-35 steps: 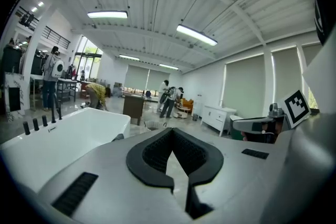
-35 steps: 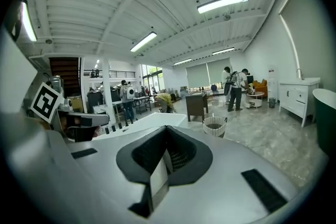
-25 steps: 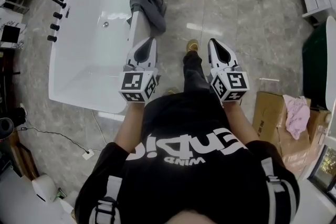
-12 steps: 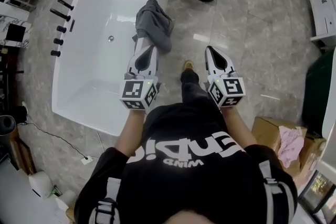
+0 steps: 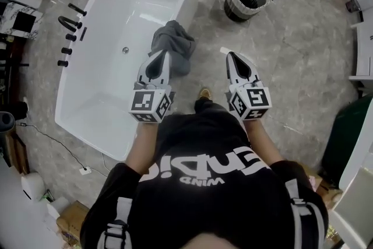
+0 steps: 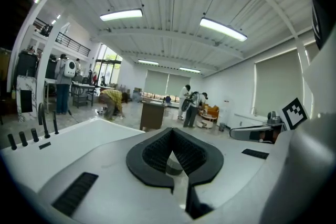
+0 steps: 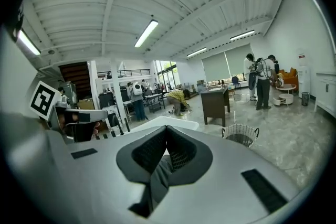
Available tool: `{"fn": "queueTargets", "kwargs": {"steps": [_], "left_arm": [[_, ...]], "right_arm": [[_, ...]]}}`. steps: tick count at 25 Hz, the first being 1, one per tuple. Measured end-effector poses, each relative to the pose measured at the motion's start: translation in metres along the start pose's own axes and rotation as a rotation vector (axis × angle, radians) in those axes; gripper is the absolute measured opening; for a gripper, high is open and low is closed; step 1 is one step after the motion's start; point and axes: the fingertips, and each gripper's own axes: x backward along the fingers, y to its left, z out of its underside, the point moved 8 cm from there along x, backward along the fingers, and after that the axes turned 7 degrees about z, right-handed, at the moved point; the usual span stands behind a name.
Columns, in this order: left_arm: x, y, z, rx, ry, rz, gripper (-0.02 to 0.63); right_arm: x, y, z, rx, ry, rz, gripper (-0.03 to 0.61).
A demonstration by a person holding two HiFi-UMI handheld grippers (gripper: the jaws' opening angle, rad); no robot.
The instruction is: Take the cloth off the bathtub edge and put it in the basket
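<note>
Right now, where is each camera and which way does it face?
Head view: on the head, steeply down at tub, cloth, basket; torso, arms, left gripper, right gripper show.
Left gripper view: on left gripper, along its shut jaws, across the tub.
Right gripper view: on right gripper, along its shut jaws, toward the basket.
Shared: basket, in head and right gripper views.

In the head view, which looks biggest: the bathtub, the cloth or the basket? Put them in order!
1. bathtub, by far the largest.
2. cloth and basket look about alike. The basket stands farther from the camera, so I won't rank those two.
</note>
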Motion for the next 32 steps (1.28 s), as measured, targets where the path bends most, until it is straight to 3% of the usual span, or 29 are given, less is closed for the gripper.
{"fn": "queueTargets", "kwargs": {"steps": [7, 17, 24, 32], "left_arm": [[-0.029, 0.029, -0.019, 0.015, -0.018, -0.054, 0.015], [-0.044, 0.084, -0.010, 0.034, 0.020, -0.038, 0.014], [-0.072, 0.131, 0.023, 0.045, 0.076, -0.024, 0.014], [-0.123, 0.168, 0.088, 0.057, 0.097, -0.026, 0.015]], "right_arm": [[-0.057, 0.002, -0.016, -0.005, 0.004, -0.062, 0.014], [-0.104, 0.028, -0.002, 0.001, 0.065, -0.059, 0.014], [-0.158, 0.038, 0.025, 0.020, 0.118, -0.077, 0.014], [-0.205, 0.023, 0.078, 0.002, 0.167, -0.034, 0.014]]}}
